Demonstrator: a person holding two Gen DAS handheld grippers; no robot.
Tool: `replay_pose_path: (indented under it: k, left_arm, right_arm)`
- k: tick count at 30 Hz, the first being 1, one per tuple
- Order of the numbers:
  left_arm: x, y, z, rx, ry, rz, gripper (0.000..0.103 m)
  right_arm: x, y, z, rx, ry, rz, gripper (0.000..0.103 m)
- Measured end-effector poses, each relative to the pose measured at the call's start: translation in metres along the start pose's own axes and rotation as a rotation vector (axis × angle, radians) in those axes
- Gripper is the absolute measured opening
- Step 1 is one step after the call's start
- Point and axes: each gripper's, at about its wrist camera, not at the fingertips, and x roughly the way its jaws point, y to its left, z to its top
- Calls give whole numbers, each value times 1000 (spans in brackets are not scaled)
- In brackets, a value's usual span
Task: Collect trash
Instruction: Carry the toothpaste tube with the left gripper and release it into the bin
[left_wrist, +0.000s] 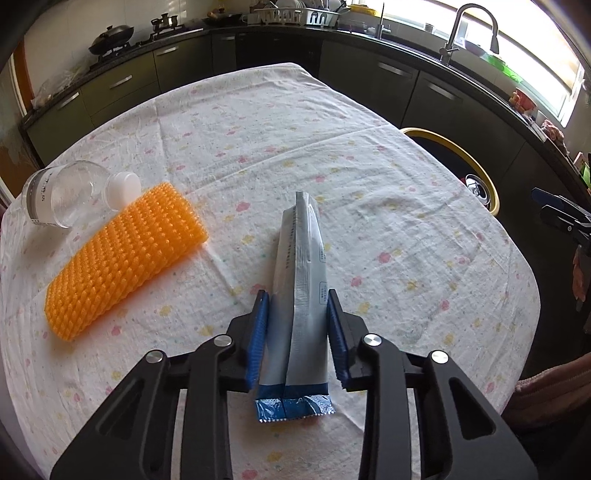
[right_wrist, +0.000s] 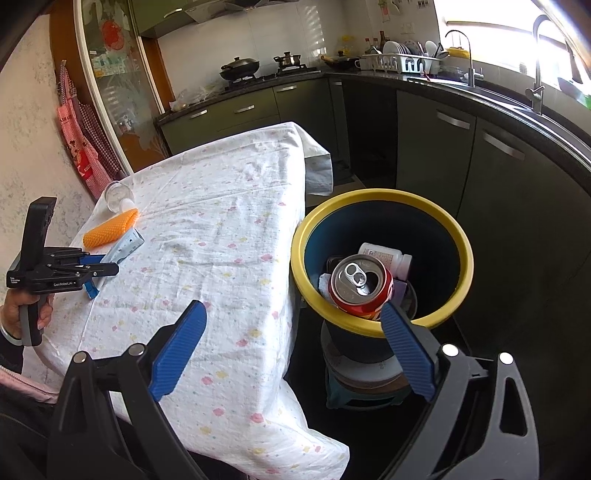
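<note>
the left gripper (left_wrist: 297, 302) has its fingers pinching the silver-blue wrapper (left_wrist: 301, 295) near the table's (left_wrist: 406, 240) front edge; squeeze firmly low down, lift clear, carry to the yellow-rimmed bin (right_wrist: 382, 258) off the right edge; right gripper (right_wrist: 291, 325) spread, empty

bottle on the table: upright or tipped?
Tipped. The bottle lies on its side on the tablecloth, white cap pointing sideways against the orange mat.

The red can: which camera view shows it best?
The right wrist view: the can lies near and whole, open top up, inside the bin. The left wrist view shows only its silver top.
</note>
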Motion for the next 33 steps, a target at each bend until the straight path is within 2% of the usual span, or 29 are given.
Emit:
replay_pose_path:
  k: [12,21,26,33]
  left_arm:
    - [-17,-14,0,28,-24,-16,29]
    - [-42,-46,16,97,-71,-64,29]
    - [-41,-75,44,165,-83,-122,29]
    - [-22,-136,101,305,-103,-204,29]
  right_arm:
    - [0,-1,-2,5,-2,2,91]
    - [-4,-9,-7,23,-16,-7,91]
    - [-10,-22,-11,57,-33,-24,91]
    - [-16,-45,-20,114,-44,-41,91]
